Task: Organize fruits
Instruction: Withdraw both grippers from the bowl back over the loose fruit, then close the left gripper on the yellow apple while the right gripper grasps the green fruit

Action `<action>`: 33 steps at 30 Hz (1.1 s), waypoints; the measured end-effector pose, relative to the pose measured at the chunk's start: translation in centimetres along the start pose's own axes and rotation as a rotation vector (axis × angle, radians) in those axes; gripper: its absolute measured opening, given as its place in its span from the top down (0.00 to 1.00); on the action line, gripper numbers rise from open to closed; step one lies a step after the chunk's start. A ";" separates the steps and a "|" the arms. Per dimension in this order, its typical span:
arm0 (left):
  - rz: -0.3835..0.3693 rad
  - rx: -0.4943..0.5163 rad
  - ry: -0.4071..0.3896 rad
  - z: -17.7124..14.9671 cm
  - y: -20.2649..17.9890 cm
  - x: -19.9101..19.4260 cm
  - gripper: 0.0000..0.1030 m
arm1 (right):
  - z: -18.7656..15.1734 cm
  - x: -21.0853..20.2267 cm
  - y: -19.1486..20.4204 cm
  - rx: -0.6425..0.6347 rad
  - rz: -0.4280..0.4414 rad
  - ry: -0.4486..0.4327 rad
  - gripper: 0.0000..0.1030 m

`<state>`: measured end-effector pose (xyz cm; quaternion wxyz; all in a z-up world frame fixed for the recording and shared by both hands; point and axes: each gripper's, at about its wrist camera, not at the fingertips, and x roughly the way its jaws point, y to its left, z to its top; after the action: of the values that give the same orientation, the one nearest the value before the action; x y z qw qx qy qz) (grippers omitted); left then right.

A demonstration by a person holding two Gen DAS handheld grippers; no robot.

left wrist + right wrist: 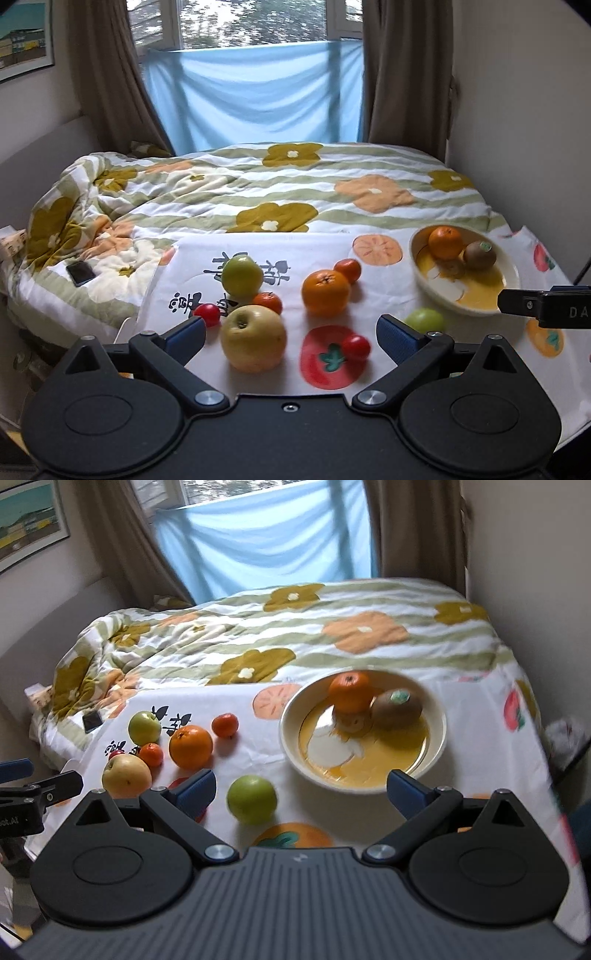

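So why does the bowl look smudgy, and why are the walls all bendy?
Right wrist view: the bowl and bed edge are streaked with motion blur. Left wrist view: sharper, only the bowl is slightly soft. Both views: the fisheye lens curves the walls and darkens the corners; window daylight leaves soft shadows under the fruit.

A: Where does the round cream ceramic bowl (439,734) sit?

B: On the white printed cloth (258,755), at its right side. A large orange (350,691) and a brown kiwi (397,708) lie inside it, touching, the kiwi on the right.

A: And left of the bowl?

B: A green apple (252,804) lies nearest, in front and to the left. Farther left are another large orange (191,746) and a small mandarin (225,724), then a yellow pear-like apple (126,775).
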<state>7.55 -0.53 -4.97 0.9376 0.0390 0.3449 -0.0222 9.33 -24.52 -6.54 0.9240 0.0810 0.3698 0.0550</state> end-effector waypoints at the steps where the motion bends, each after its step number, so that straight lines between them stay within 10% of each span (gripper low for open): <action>1: -0.007 0.012 0.007 -0.1 0.5 0.6 0.02 | -0.3 0.4 0.3 0.020 -0.011 0.004 0.00; 33: -0.265 0.151 0.170 -1.8 6.4 14.6 0.25 | -4.2 9.3 6.4 0.222 -0.226 0.057 0.04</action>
<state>17.98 5.79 -15.44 0.8882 0.0652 0.4227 -0.1679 12.89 -16.27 -14.60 0.8987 0.1389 0.4064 -0.0881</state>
